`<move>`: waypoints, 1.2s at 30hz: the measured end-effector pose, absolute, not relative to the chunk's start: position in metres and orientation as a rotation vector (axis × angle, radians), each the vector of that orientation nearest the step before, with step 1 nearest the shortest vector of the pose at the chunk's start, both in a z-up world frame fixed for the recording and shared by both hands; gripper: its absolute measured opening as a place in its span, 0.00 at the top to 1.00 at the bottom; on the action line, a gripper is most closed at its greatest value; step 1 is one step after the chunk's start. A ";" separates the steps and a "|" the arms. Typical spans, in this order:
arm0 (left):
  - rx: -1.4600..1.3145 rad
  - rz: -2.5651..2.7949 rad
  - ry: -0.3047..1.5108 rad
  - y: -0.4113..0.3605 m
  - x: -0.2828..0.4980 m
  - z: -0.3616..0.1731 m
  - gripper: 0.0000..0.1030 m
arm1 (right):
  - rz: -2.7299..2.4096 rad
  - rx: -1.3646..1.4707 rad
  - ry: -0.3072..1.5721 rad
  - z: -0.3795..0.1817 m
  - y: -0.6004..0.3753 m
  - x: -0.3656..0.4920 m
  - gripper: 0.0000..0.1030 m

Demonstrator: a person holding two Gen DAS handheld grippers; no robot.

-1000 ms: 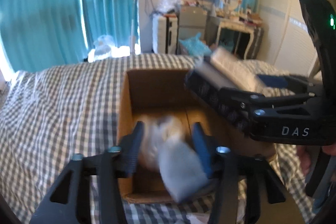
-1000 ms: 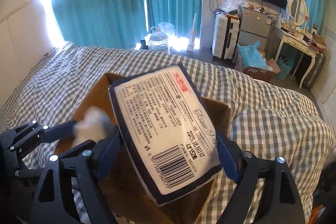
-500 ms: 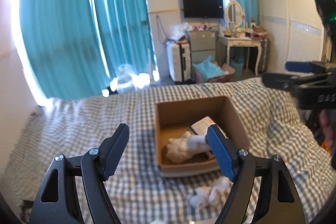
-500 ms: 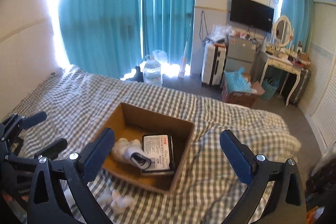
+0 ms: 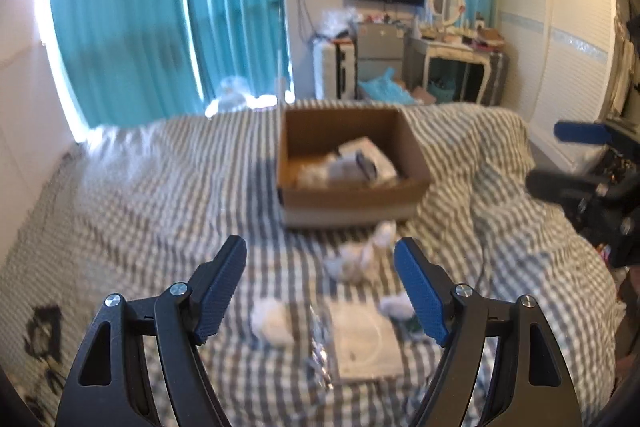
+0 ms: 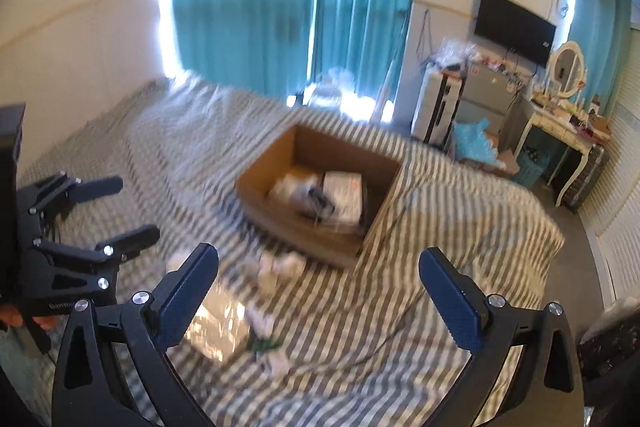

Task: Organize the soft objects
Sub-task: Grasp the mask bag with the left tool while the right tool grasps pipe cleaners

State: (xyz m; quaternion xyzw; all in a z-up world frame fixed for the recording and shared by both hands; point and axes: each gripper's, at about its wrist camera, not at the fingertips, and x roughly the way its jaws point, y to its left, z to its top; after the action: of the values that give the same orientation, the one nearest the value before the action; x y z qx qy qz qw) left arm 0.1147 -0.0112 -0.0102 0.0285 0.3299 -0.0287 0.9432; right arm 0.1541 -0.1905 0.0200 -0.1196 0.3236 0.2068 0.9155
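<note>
A brown cardboard box (image 5: 352,195) (image 6: 280,219) stands on the checked bed. Inside lie a tissue pack (image 6: 343,195) and a white soft item (image 5: 336,173). More white soft items (image 5: 356,259) (image 6: 278,267) lie on the bed in front of the box, with a flat clear packet (image 5: 366,343) (image 6: 218,327) nearer me. My left gripper (image 5: 320,287) is open and empty, well back from the box. My right gripper (image 6: 318,291) is open and empty, also back from the box. Both views are motion-blurred.
The grey checked bedspread (image 5: 160,207) covers the bed. Teal curtains (image 5: 168,27) hang behind. A dressing table (image 5: 456,55), suitcase (image 6: 434,107) and blue bag (image 6: 474,143) stand past the bed's far end. A wardrobe (image 5: 560,39) is at the right.
Both grippers let go of their items into the box, opened, and pulled back and up from it. More of the bed and the loose items in front of the box now show.
</note>
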 end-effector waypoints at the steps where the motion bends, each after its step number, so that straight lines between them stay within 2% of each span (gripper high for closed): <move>1: 0.048 -0.053 0.687 -0.012 0.112 -0.025 0.25 | 0.432 -0.245 0.685 0.005 -0.188 0.153 0.02; 8: -0.006 -0.001 0.775 -0.002 0.116 -0.100 0.26 | 0.442 -0.242 0.861 -0.117 -0.173 0.165 0.03; 11: -0.009 0.008 0.816 0.003 0.119 -0.120 0.26 | 0.440 -0.270 0.910 -0.158 -0.166 0.169 0.08; 14: -0.010 0.004 0.838 0.003 0.118 -0.136 0.27 | 0.471 -0.218 0.972 -0.177 -0.166 0.176 0.16; 17: 0.007 -0.017 0.855 -0.002 0.116 -0.149 0.28 | 0.485 -0.171 0.991 -0.187 -0.167 0.182 0.19; 21: 0.008 -0.063 0.895 -0.008 0.115 -0.161 0.28 | 0.488 -0.123 1.063 -0.204 -0.167 0.190 0.46; 22: 0.014 -0.078 0.903 -0.010 0.114 -0.164 0.28 | 0.491 -0.120 1.076 -0.206 -0.166 0.191 0.48; 24: 0.026 -0.092 0.919 -0.014 0.112 -0.169 0.28 | 0.507 -0.123 1.088 -0.208 -0.165 0.190 0.63; 25: 0.033 -0.094 0.932 -0.016 0.111 -0.171 0.29 | 0.512 -0.130 1.085 -0.208 -0.164 0.188 0.65; 30: 0.033 -0.117 0.941 -0.018 0.106 -0.172 0.53 | 0.510 -0.149 1.066 -0.206 -0.163 0.180 0.70; 32: 0.029 -0.125 0.931 -0.018 0.105 -0.170 0.69 | 0.505 -0.137 1.064 -0.205 -0.167 0.179 0.70; 36: 0.022 -0.155 0.908 -0.014 0.101 -0.162 0.81 | 0.503 -0.131 1.058 -0.202 -0.169 0.174 0.70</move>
State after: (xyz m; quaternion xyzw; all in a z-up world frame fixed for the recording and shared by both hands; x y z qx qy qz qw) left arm 0.1007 -0.0137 -0.1623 0.0105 0.4381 -0.0750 0.8957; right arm 0.1743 -0.1694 -0.2024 -0.0618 0.4990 0.2370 0.8313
